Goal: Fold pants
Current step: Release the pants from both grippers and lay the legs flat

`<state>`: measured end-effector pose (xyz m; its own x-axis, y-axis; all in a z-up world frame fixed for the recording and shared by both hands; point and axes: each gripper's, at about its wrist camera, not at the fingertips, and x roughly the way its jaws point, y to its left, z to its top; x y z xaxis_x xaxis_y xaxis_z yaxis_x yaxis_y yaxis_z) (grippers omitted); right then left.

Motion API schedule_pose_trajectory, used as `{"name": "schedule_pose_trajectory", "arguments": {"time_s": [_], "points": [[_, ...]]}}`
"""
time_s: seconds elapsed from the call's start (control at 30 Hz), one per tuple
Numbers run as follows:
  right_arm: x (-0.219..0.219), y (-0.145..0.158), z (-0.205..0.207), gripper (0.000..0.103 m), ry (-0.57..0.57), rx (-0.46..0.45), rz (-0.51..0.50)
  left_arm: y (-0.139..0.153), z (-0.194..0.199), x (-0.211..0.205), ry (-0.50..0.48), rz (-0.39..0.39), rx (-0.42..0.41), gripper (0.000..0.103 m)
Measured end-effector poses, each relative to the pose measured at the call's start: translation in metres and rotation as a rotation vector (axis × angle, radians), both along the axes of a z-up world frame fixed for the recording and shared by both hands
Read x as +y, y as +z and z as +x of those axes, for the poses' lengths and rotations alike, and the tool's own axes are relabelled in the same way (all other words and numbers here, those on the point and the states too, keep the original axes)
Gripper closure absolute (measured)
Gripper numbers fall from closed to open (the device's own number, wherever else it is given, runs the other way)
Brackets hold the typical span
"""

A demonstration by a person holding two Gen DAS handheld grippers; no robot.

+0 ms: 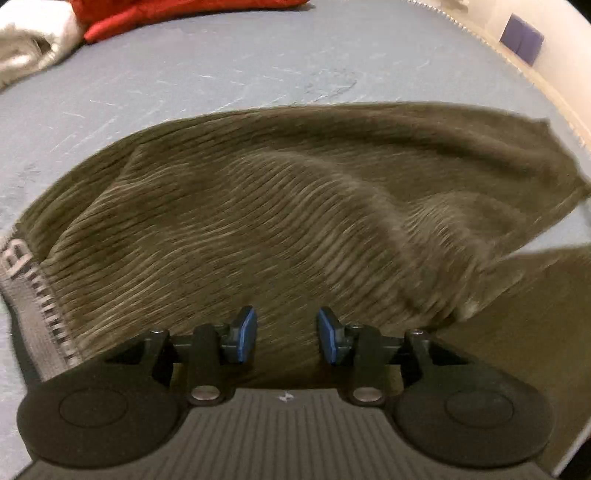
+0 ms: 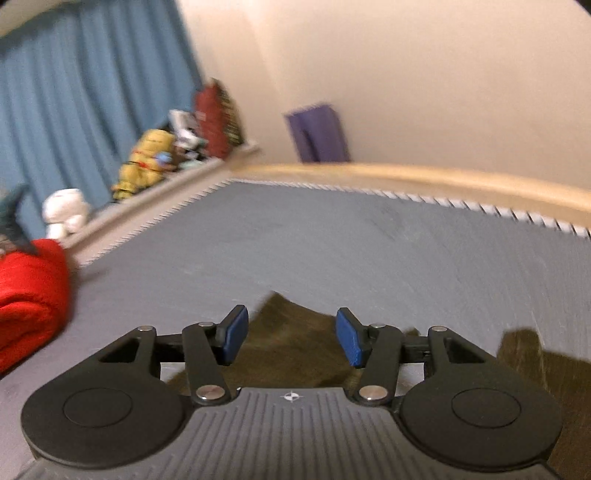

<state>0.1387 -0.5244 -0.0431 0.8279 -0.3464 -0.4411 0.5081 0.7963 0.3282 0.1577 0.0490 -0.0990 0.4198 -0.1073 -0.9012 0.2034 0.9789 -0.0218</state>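
Lying across the grey-blue bed sheet [image 1: 221, 74], the olive-brown ribbed corduroy pants [image 1: 295, 206] spread wide in the left wrist view, with their grey lettered elastic waistband [image 1: 33, 291] at the left edge and a rumpled ridge running diagonally through the cloth. The left gripper [image 1: 287, 338] hovered low over the near edge of the pants, its blue-padded jaws parted with a clear gap and nothing pinched between them. The right gripper [image 2: 291, 339] was likewise spread wide and held nothing; beneath and just beyond it a corner of the same pants [image 2: 291, 343] lay on the sheet. A red quilted blanket [image 1: 177, 14] sat bunched at the far left of the bed, beside a white fluffy fabric [image 1: 26, 44]. Stuffed toys [image 2: 144, 162] lined a ledge before blue curtains [image 2: 74, 110], though that view was blurred.
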Motion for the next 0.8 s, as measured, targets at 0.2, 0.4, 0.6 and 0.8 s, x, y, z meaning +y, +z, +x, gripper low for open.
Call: {"name": "schedule_pose_trajectory", "arguments": {"time_s": [0.2, 0.4, 0.6, 0.8], "points": [[0.037, 0.063, -0.041, 0.039, 0.143, -0.086, -0.059, 0.042, -0.029, 0.008, -0.030, -0.049, -0.122, 0.060], [0.087, 0.103, -0.084, 0.034, 0.246, -0.061, -0.121, 0.078, -0.060, 0.015, -0.040, -0.090, -0.216, 0.058], [0.151, 0.123, -0.126, 0.032, 0.390, 0.023, -0.293, 0.098, -0.083, 0.019, -0.063, -0.101, -0.264, 0.056], [0.202, 0.137, -0.155, 0.029, 0.561, 0.005, -0.347, 0.106, -0.096, 0.028, -0.048, -0.109, -0.288, 0.056]]}}
